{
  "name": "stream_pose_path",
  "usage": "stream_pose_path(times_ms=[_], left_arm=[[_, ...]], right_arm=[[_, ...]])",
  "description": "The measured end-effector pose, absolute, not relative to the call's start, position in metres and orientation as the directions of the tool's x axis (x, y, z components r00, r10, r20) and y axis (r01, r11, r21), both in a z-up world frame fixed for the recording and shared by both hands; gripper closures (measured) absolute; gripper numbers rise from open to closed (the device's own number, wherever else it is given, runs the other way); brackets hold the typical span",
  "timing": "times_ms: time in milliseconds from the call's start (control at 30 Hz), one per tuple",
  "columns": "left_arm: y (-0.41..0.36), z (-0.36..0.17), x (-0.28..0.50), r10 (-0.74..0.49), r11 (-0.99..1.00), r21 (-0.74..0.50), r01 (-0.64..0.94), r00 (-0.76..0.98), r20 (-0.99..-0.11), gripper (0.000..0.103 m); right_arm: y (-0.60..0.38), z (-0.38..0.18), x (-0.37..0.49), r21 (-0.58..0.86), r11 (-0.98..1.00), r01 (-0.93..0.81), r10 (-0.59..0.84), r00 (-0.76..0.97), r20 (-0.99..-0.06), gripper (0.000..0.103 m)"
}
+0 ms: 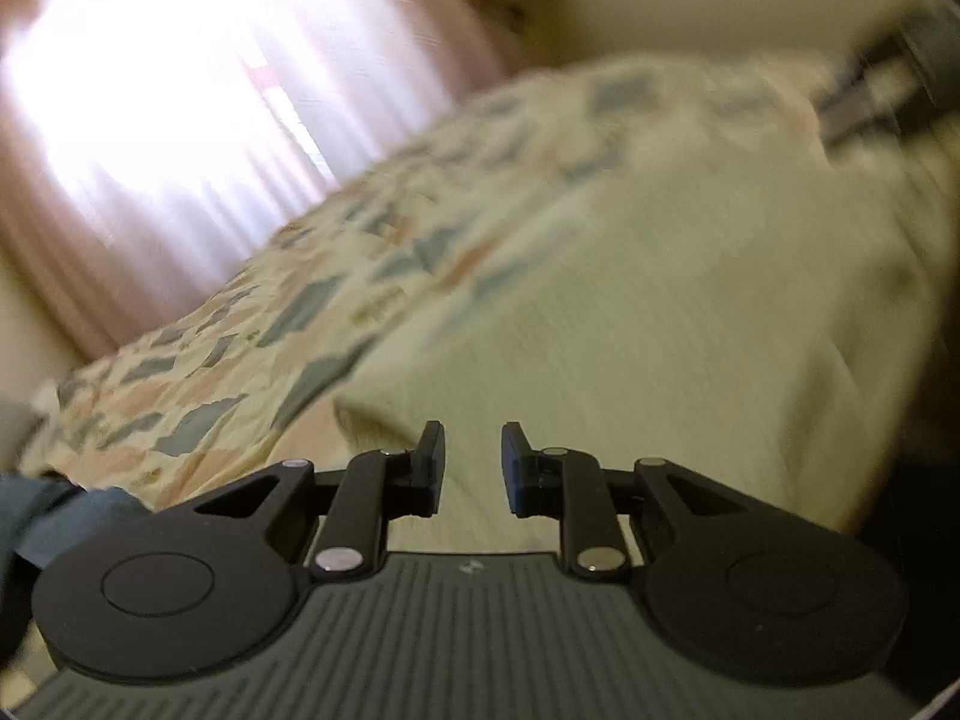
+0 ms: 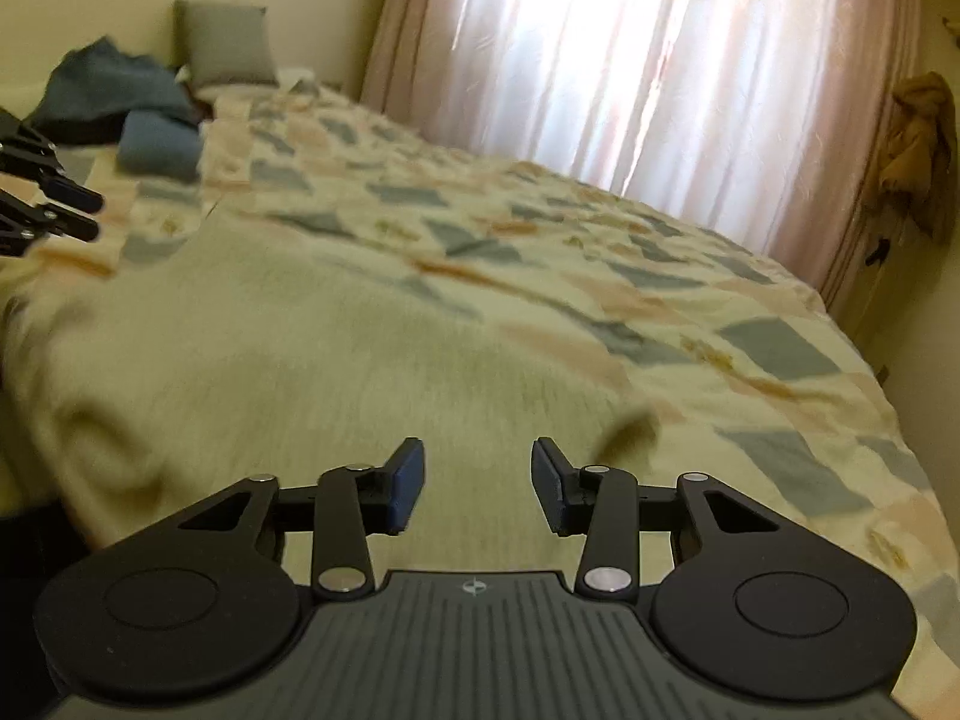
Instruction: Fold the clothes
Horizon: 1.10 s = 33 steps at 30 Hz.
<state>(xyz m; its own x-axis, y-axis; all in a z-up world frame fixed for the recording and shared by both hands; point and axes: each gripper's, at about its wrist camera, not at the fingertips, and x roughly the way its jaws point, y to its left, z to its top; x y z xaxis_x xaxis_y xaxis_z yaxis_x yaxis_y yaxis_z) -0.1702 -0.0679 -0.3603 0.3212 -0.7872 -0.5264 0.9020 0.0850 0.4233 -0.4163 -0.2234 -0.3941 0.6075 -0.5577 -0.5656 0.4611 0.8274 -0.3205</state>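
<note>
- Left tongs (image 1: 473, 468): jaws standing apart with a plain gap between the pads, gripping nothing; they are hovering over the near edge of the cream garment (image 1: 630, 324). The left wrist view is blurred, so fine detail of the cloth cannot be told.
- Right tongs (image 2: 477, 483): jaws spread wider, blue pads showing, gripping nothing; they are hanging over the same cream garment (image 2: 288, 348).
- Cream garment: a pale, fuzzy piece of clothing lying spread on the bed, on top of the patchwork bedspread (image 2: 690, 300), with a soft fold or bulge along its near edge. Whether either pair of tongs is touching the cloth cannot be told.
- In the right wrist view the left tongs (image 2: 90, 213) are showing at the left edge, beyond the garment's far corner.
- Blue clothes (image 2: 120, 102): a heap lying at the far end of the bed, well apart from the cream garment, beside a grey pillow (image 2: 225, 42) leaning on the wall.
- Curtain (image 2: 630, 48): pinkish, backlit, hanging alongside the bed.
- Brown cloth (image 2: 921, 144): hanging at the right of the curtain.
</note>
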Motion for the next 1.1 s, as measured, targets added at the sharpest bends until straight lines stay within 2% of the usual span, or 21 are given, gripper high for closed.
stream_pose_path(times_ms=[100, 233, 333, 500, 567, 667, 733, 833, 1000, 1100], left_arm=[[-0.128, -0.364, -0.150, -0.786, 0.155, 0.357, 0.921, 0.334, -0.520, 0.084], [-0.179, -0.384, -0.115, -0.752, 0.185, 0.340, 0.922, 0.356, -0.555, 0.086], [-0.188, -0.414, -0.088, -0.700, 0.202, 0.284, 0.937, 0.341, -0.627, 0.088], [-0.186, -0.423, -0.052, -0.707, 0.280, 0.147, 0.949, 0.307, -0.637, 0.087], [-0.186, -0.427, -0.037, -0.710, 0.309, 0.091, 0.947, 0.294, -0.640, 0.087], [-0.180, -0.423, -0.018, -0.710, 0.374, 0.007, 0.928, 0.291, -0.642, 0.095], [-0.170, -0.415, -0.034, -0.717, 0.358, 0.008, 0.934, 0.280, -0.638, 0.097], [-0.154, -0.403, -0.057, -0.728, 0.334, 0.009, 0.943, 0.264, -0.632, 0.097], [-0.129, -0.383, -0.096, -0.746, 0.293, 0.012, 0.956, 0.236, -0.623, 0.096], [-0.104, -0.375, -0.140, -0.754, 0.251, 0.039, 0.967, 0.221, -0.619, 0.095]], right_arm=[[-0.249, -0.382, -0.398, -0.213, 0.828, 0.519, -0.540, 0.636, -0.551, 0.071], [-0.287, -0.408, -0.384, -0.170, 0.827, 0.535, -0.521, 0.618, -0.589, 0.075], [-0.316, -0.429, -0.374, -0.138, 0.825, 0.548, -0.505, 0.604, -0.616, 0.076], [-0.362, -0.460, -0.359, -0.080, 0.816, 0.572, -0.475, 0.585, -0.658, 0.079], [-0.370, -0.456, -0.368, -0.022, 0.798, 0.603, -0.469, 0.597, -0.651, 0.079], [-0.382, -0.450, -0.387, 0.040, 0.717, 0.695, -0.513, 0.566, -0.645, 0.080], [-0.378, -0.441, -0.401, 0.030, 0.680, 0.732, -0.559, 0.545, -0.625, 0.080], [-0.364, -0.427, -0.412, -0.076, 0.644, 0.762, -0.652, 0.494, -0.575, 0.077], [-0.342, -0.428, -0.419, -0.090, 0.663, 0.743, -0.627, 0.485, -0.609, 0.079], [-0.298, -0.419, -0.432, -0.107, 0.664, 0.740, -0.646, 0.496, -0.580, 0.077]])
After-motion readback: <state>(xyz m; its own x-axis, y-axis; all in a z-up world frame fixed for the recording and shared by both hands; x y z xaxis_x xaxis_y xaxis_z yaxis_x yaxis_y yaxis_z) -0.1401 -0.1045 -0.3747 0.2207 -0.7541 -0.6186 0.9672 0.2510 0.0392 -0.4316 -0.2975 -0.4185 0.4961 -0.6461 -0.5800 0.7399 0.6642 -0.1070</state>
